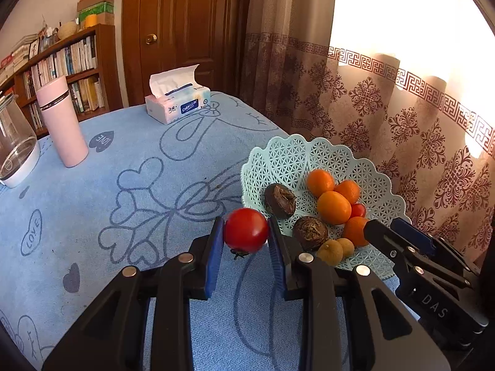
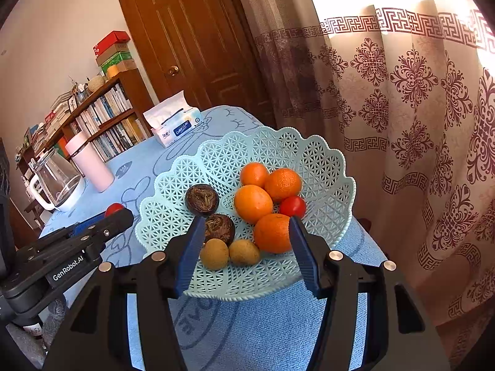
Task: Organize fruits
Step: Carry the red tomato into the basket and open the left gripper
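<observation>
Nearest the left gripper (image 1: 246, 232), a smooth, glossy red tomato (image 1: 246, 230) sits pinched between its two blue ribbed pads, lifted above the nubbly blue tablecloth (image 1: 139, 142), stem end pointing down. Just to that claw's right is the pale mint basket (image 2: 324, 167), a lattice plastic dish with a scalloped rim. The right gripper (image 2: 244, 247) hovers over the basket's near edge, fingers spread wide and clamping nothing; whether its right pad brushes the nearest orange (image 2: 272, 233) is hard to tell. Between its fingers lie two small tan round fruits (image 2: 230, 253), matte skinned. Just beyond them are two dark, rough, wrinkled round fruits (image 2: 202, 199), then three more dimpled oranges (image 2: 253, 202) with a second small tomato (image 2: 292, 206) tucked among them. Farther out, left of both claws, stand a smooth pink tumbler (image 1: 62, 120) and a clear glass kettle (image 1: 15, 145); ahead lies a soft tissue pack (image 1: 178, 105). Behind, a wooden door (image 1: 185, 27) and patterned curtain (image 2: 402, 92).
</observation>
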